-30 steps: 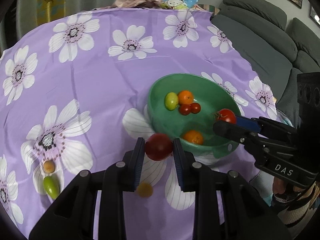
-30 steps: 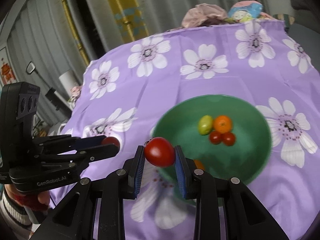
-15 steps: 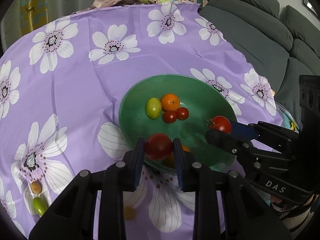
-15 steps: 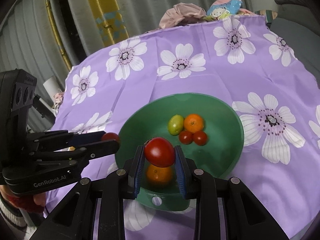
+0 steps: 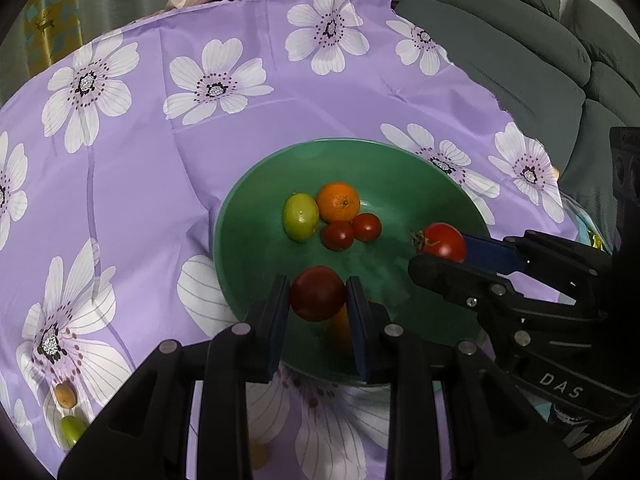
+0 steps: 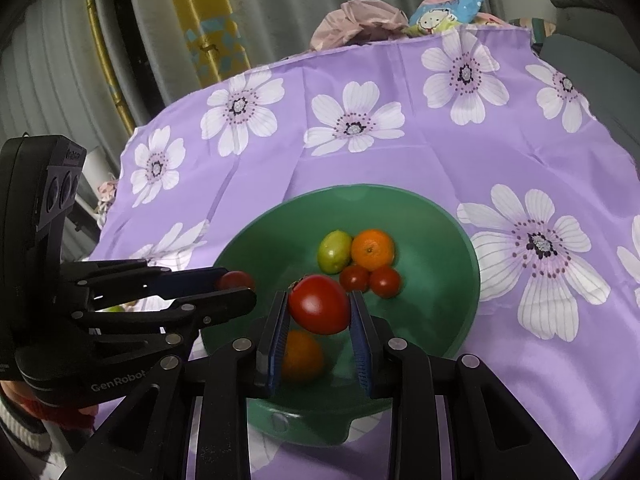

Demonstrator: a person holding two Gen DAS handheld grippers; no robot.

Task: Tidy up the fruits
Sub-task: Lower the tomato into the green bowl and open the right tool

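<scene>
In the left wrist view we see our left gripper (image 5: 318, 294) closed on a dark red tomato (image 5: 317, 293), held over the near part of the green bowl (image 5: 256, 216) on the purple flowered cloth (image 5: 160, 152). In the bowl, toward 12 o'clock from that tomato, lie a green lime (image 5: 301, 216), an orange mandarin (image 5: 338, 202) and two small red tomatoes (image 5: 351, 230), all touching in one cluster; part of another orange fruit (image 5: 340, 330) shows behind our near finger. At 3 o'clock the right gripper (image 5: 438, 254) reaches in over the bowl's rim, clamped on a bright red tomato (image 5: 442, 241) (its stem end points left). At 8 o'clock on the cloth lie a small tan fruit (image 5: 65, 395) and a small green one (image 5: 72, 430), well apart from the bowl. In the right wrist view our right gripper (image 6: 319, 312) grips the bright tomato (image 6: 319, 309) above the bowl (image 6: 448, 248), with an orange (image 6: 302, 356) under it, and the left gripper (image 6: 234, 290) comes in from 9 o'clock pinching its red tomato (image 6: 235, 280).
</scene>
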